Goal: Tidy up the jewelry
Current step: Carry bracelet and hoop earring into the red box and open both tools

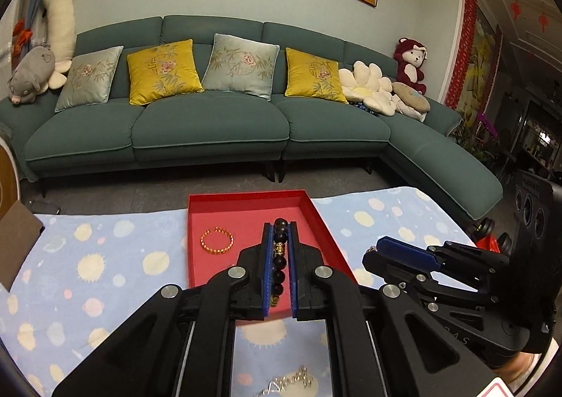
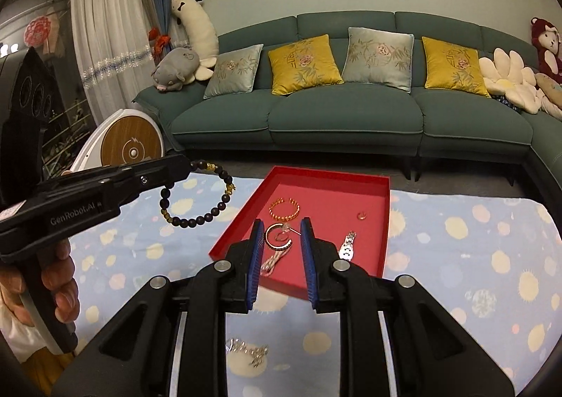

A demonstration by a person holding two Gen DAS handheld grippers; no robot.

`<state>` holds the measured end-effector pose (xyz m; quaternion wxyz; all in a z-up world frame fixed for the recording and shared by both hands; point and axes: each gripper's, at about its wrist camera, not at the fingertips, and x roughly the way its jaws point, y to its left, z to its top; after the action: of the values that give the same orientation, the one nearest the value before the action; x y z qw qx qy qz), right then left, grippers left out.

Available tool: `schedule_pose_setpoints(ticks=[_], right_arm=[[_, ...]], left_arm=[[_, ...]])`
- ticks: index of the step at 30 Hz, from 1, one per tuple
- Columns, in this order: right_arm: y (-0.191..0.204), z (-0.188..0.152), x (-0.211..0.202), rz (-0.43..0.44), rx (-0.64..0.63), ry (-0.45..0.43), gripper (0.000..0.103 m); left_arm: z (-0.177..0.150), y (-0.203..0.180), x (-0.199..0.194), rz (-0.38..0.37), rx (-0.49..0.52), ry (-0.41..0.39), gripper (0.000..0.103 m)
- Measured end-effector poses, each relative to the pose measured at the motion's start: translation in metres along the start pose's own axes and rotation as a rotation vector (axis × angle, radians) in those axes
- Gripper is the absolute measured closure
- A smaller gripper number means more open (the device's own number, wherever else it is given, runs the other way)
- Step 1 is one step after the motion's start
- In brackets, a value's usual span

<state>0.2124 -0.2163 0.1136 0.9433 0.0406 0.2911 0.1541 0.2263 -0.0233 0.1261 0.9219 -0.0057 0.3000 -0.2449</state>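
- While the left tongs (image 1: pixel 280 239) are clamped on one dark beaded bracelet (image 2: pixel 196 193), that bracelet hangs from their tips in the air, above the spotted cloth on the worktop (image 2: pixel 474 256) and just left of the red tray's near-left corner; one hand (image 2: pixel 52 277) grips the left handle.
- One red tray (image 2: pixel 384 221) sits on the cloth; in the right wrist view it holds one gold bead bracelet (image 2: pixel 284 207) toward the far side; one open gold hoop (image 2: pixel 277 237) just nearer than it; one silvery link piece (image 2: pixel 272 261) at the near edge; one small ring (image 2: pixel 361 215) to the right; one silver watch-band piece (image 2: pixel 347 245) by the right wall; five pieces counted.
- One silver chain (image 2: pixel 247 349) lies on the cloth outside the tray, near the camera.
- Right tongs (image 2: pixel 281 225) stand released, with the blue pads well apart, over the tray's near part with the hoop seen between them; whether they touch anything I cannot tell.
- Behind, one green sofa (image 2: pixel 351 116) carries four cushions: two yellow, two pale blue.
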Motion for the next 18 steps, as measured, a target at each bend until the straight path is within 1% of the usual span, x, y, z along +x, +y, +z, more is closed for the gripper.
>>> schedule_pose_setpoints(ticks=[3, 8, 12, 18], right_arm=[[-0.014, 0.015, 0.027, -0.019, 0.006, 0.013, 0.083], [-0.042, 0.025, 0.076, -0.057, 0.045, 0.050, 0.083], [-0.064, 0.023, 0.109, -0.082, 0.082, 0.079, 0.083], [-0.081, 0.012, 0.151, -0.093, 0.097, 0.137, 0.083]], left_arm=[[0.012, 0.004, 0.035, 0.024, 0.014, 0.012, 0.098], [0.017, 0.017, 0.092, 0.048, -0.015, 0.055, 0.098], [0.011, 0.029, 0.134, 0.083, -0.035, 0.099, 0.098], [-0.005, 0.039, 0.175, 0.125, -0.026, 0.143, 0.098]])
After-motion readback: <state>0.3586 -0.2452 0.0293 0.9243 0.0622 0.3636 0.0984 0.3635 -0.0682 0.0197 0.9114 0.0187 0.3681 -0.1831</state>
